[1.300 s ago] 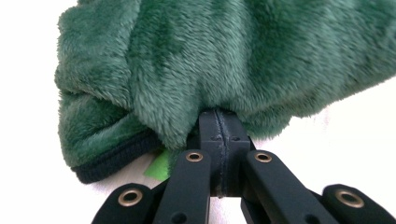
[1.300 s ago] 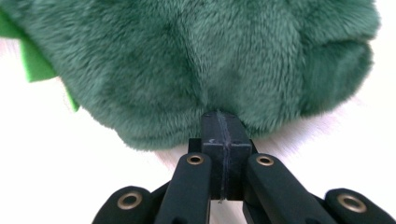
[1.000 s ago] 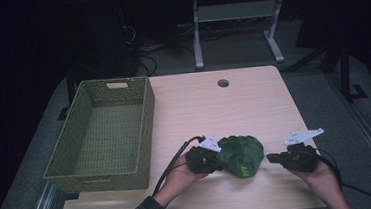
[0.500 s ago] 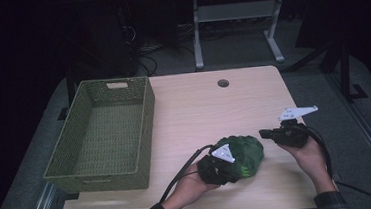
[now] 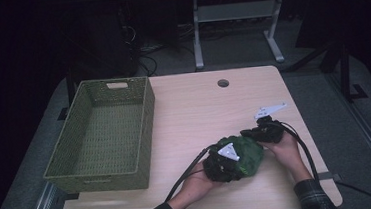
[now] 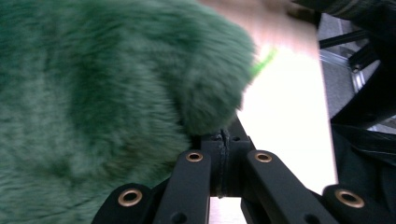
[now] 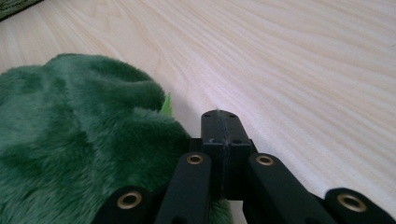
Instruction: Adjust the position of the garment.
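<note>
A green plush toy (image 5: 245,150) lies on the wooden table (image 5: 199,108), near the front right. My left gripper (image 5: 225,162) sits against the toy's near-left side, its jaws shut with nothing between them. Along those jaws, the fur (image 6: 93,93) looms at the left, touching the shut tips (image 6: 223,140). My right gripper (image 5: 250,132) is at the toy's far-right side, also shut and empty. Its tips (image 7: 219,122) rest beside the fur (image 7: 79,140), just above the tabletop (image 7: 303,70).
A green woven basket (image 5: 145,132) stands empty on the table's left half. A round cable hole (image 5: 223,83) sits near the far edge. A metal stand (image 5: 197,33) is on the floor behind the table. Cables trail from both grippers toward the front edge.
My right gripper has moved left and away from me, up to the plush toy. My left gripper has shifted right, against the toy's near side. The toy has hardly moved.
</note>
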{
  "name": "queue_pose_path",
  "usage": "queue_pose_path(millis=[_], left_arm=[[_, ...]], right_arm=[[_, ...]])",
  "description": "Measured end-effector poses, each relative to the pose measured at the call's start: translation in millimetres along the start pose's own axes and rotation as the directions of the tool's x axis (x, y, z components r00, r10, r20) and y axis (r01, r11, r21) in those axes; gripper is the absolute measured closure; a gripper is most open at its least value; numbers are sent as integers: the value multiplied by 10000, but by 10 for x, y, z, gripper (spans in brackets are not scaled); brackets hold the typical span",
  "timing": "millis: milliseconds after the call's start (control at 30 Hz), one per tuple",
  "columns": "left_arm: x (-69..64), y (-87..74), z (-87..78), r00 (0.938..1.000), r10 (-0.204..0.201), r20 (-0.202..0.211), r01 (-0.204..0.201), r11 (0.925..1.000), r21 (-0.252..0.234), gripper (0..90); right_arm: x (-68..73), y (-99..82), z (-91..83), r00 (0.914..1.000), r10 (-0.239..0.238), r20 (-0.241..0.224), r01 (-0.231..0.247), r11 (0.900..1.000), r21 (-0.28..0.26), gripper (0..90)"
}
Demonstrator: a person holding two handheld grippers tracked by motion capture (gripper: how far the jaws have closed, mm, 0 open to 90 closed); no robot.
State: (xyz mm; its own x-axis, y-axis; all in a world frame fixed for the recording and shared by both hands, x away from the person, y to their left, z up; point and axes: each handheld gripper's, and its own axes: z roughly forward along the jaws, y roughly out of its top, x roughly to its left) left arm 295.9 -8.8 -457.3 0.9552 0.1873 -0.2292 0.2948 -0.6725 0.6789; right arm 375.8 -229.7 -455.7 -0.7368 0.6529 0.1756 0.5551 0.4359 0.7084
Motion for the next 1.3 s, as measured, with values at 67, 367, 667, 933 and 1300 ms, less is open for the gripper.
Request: queue_pose_path(millis=[67,367,667,933,1300], left_arm=[[39,-19,0,9999,-120,-87,120,9999,-11,895],[136,-82,-88,9982,-144,-584,149,9998,92,895],[296,-163,-263,9905,-340,-1333,363,9992,151,894],[441,-212,-401,9820,-321,-1861,383,9988,297,885],[569,-274,-607,9784,-526,-1999,571,9982,168,805]], right_arm=[[19,-13,4,10000,34,-30,-34,10000,-17,898],[66,-100,-69,10000,87,-2,-87,9999,142,898],[128,-209,-168,9999,142,7,-142,9995,290,898],[264,-289,-227,10000,13,-90,-9,9992,410,898],[327,-397,-471,9990,189,396,-177,9994,-312,805]])
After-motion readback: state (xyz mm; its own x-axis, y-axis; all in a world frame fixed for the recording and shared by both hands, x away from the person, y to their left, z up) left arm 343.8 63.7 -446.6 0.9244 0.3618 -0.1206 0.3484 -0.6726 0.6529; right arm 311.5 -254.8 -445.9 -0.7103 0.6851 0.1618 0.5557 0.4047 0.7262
